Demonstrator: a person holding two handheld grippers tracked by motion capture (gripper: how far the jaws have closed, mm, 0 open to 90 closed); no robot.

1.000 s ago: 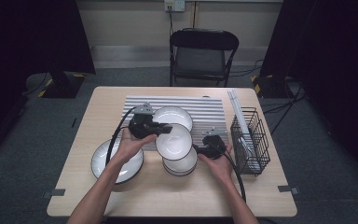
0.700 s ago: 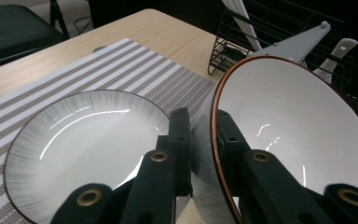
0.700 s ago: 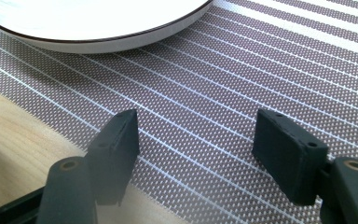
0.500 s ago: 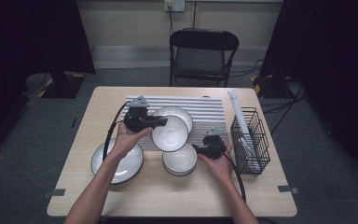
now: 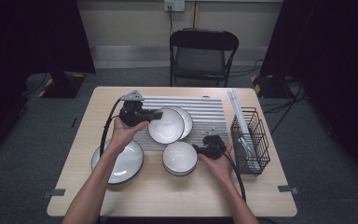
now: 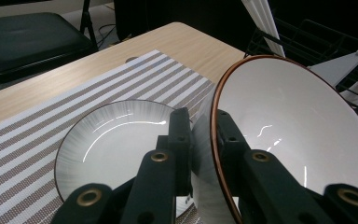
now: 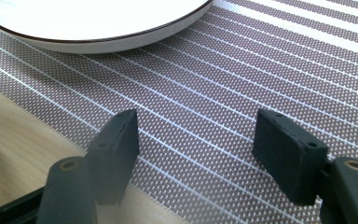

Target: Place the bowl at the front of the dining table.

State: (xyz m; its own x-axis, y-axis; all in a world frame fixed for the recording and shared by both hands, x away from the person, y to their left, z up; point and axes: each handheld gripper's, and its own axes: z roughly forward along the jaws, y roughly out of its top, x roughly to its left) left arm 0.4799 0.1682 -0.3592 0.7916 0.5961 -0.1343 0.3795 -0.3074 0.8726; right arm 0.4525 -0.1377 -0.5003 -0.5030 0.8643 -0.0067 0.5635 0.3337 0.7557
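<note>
Holding a white bowl (image 5: 166, 125) by its rim above the striped mat (image 5: 205, 112).
The left gripper (image 5: 156, 115) has its jaws clenched on the rim, one inside and one outside, with the bowl tilted over a plate (image 6: 116, 140). The right gripper (image 5: 196, 148) rests with jaws released, beside another bowl (image 5: 180, 157) on the counter (image 5: 168, 196).

A wooden table (image 5: 84, 189) is carrying a striped mat (image 5: 205, 109). A plate (image 5: 119, 163), a bowl (image 5: 180, 158) and a wire basket (image 5: 251, 140) are sitting on it.

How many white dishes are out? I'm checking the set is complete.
4: a bowl held in the left gripper, a plate under it on the mat, a bowl front centre, a plate front left.
</note>
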